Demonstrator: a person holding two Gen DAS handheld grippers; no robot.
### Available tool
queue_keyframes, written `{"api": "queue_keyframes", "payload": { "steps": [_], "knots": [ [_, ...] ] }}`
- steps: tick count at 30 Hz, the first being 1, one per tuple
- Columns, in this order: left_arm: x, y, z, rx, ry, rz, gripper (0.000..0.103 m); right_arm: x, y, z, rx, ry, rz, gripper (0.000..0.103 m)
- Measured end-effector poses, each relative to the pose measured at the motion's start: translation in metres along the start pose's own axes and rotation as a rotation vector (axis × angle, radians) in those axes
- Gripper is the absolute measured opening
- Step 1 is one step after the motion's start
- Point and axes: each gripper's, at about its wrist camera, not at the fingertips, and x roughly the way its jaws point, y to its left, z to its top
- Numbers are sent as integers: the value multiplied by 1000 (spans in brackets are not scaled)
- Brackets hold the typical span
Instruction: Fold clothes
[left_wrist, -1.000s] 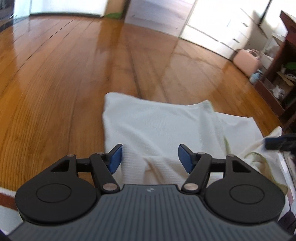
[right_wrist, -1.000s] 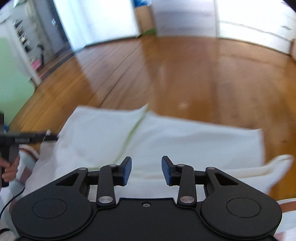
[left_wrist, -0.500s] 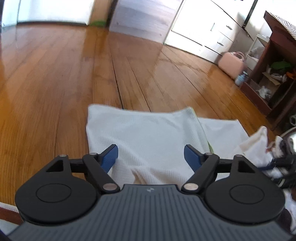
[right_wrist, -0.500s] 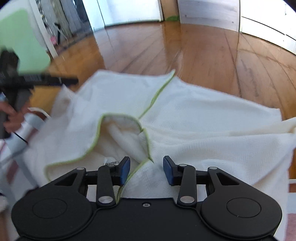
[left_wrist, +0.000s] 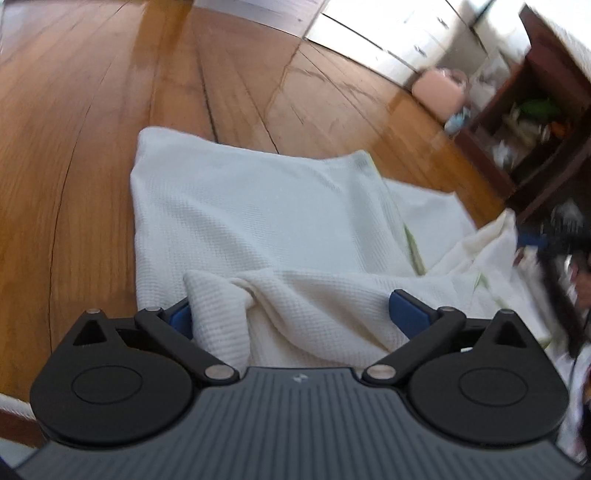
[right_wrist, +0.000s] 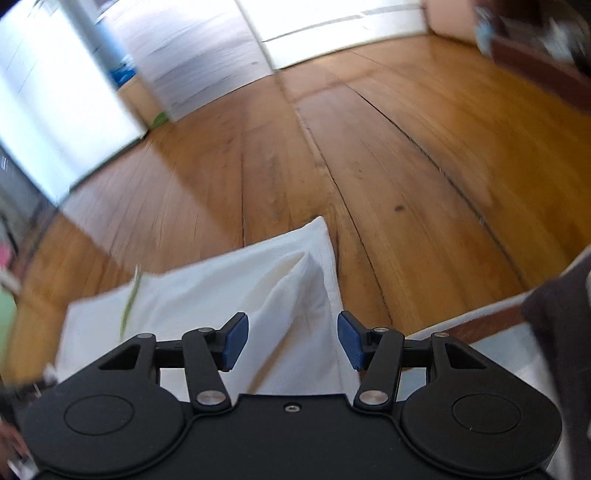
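A white waffle-knit garment (left_wrist: 258, 206) with a thin green trim lies spread on the wooden floor. In the left wrist view my left gripper (left_wrist: 295, 314) is wide open, low over the garment's near edge, where a bunched fold sits between the blue pads (left_wrist: 406, 314). In the right wrist view the garment (right_wrist: 221, 288) shows a raised ridge of cloth running towards a far corner. My right gripper (right_wrist: 291, 339) is open, and that ridge passes between its blue pads (right_wrist: 236, 339) without being clamped.
Wooden floorboards (left_wrist: 92, 110) surround the garment. A dark wooden shelf unit (left_wrist: 535, 110) and a pink case (left_wrist: 439, 92) stand at the right. White doors and cabinets (right_wrist: 74, 92) line the far wall. A dark cloth (right_wrist: 561, 332) and a rug edge (right_wrist: 480, 321) lie at the right.
Both grippers have opened wider. The left one has dropped closer to the garment's near fold. The right one has swung right, from the collar area to the garment's far-right corner.
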Motion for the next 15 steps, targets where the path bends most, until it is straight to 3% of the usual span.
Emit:
{"api": "queue_keyframes", "payload": {
  "steps": [2, 4, 6, 9, 12, 14, 15],
  "knots": [
    [-4, -4, -4, 35, -15, -19, 94, 8, -8, 2, 59, -19, 19, 59],
    [-11, -19, -8, 141, -8, -79, 43, 15, -13, 4, 90, -28, 32, 59],
    [-18, -36, -12, 255, -4, -118, 40, 20, -17, 7, 108, -28, 47, 61],
    [-17, -54, -16, 340, 9, -69, 40, 37, -11, 11, 74, 3, 46, 61],
    [-17, -54, -11, 304, 9, -62, 42, 46, -5, 7, 9, 10, 1, 61],
    [-12, -45, -8, 232, 25, -55, 56, 43, -2, 3, -20, -16, -12, 59],
    [-8, -41, -8, 201, 38, -58, 58, 38, 1, 1, -31, -34, -15, 41]
  ]
}}
